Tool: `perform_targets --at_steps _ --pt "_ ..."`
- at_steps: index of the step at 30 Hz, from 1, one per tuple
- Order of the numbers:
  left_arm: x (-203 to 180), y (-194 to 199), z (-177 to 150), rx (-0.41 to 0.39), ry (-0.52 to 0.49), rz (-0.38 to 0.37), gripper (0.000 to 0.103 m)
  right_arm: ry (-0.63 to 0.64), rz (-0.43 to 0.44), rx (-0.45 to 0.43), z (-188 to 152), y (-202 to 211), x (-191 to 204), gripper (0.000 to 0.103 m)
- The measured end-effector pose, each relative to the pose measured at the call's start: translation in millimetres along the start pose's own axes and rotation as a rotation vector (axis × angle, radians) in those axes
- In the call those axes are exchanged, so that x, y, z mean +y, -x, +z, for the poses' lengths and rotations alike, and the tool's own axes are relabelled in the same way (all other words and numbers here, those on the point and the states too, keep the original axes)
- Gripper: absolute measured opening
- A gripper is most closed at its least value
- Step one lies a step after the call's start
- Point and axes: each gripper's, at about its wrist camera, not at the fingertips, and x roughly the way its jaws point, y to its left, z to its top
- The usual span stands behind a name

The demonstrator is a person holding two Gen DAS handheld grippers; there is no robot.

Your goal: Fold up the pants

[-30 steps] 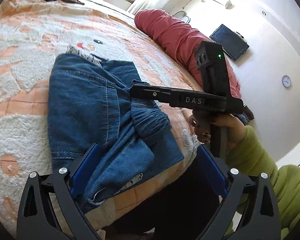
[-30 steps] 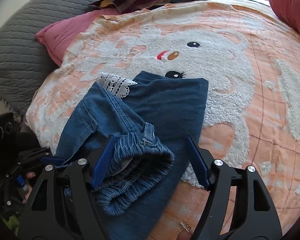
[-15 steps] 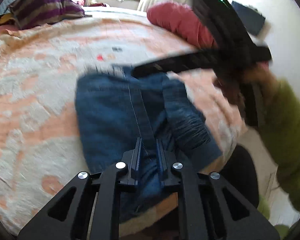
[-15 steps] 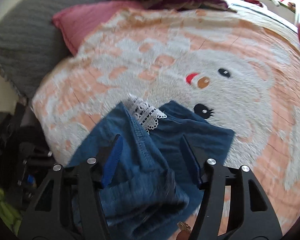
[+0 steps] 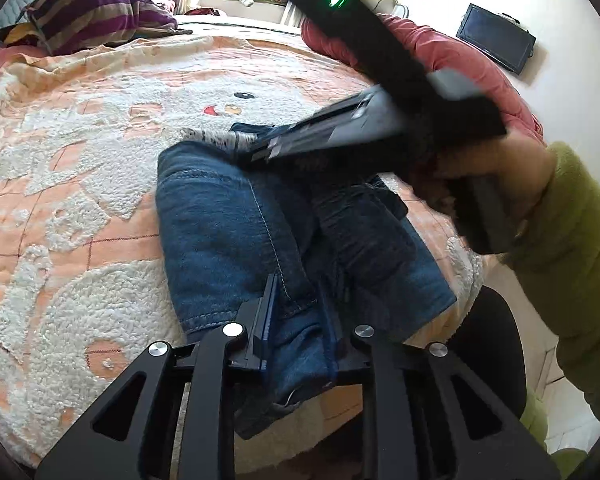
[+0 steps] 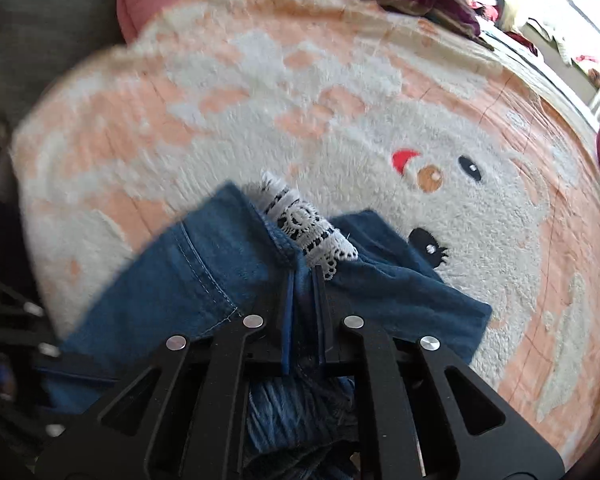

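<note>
With my left gripper [image 5: 296, 320] clamped on the near edge of the pants [image 5: 236, 232] at lower centre and my right gripper [image 6: 304, 312] pinching their bunched denim below the lace trim [image 6: 308, 228], I judge a fold under way, the next move calling for carrying both grips across together.

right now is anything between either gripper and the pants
Nothing visible is. The left gripper is already shut on the near edge of the pants, and the right gripper is shut on a fold just below the white lace trim. Denim sits directly between both sets of fingers.
</note>
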Motion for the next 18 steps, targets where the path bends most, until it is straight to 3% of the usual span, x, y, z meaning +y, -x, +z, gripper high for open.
perform_targets --at_steps 3,7,11,14,17,18 --pt "1 -4 2 0.004 0.002 -0.004 0.02 -0.036 0.003 -0.019 -1 0 -4 0.007" --pt "1 -2 2 0.001 0.002 -0.018 0.021 -0.159 0.026 -0.112 -5 26 -23 0.024" --pt "5 5 3 -0.026 0.015 -0.032 0.036 -0.25 0.053 -0.245 -23 74 -38 0.038" --pt "6 17 4 -0.065 0.022 -0.038 0.061 -0.255 0.046 -0.319 -44 107 -37 0.05" --pt "8 28 7 -0.098 0.009 0.018 0.062 -0.229 0.035 -0.365 -67 131 -29 0.059" --pt "9 31 10 -0.099 0.013 0.028 0.068 -0.212 0.023 -0.379 -79 139 -23 0.061"
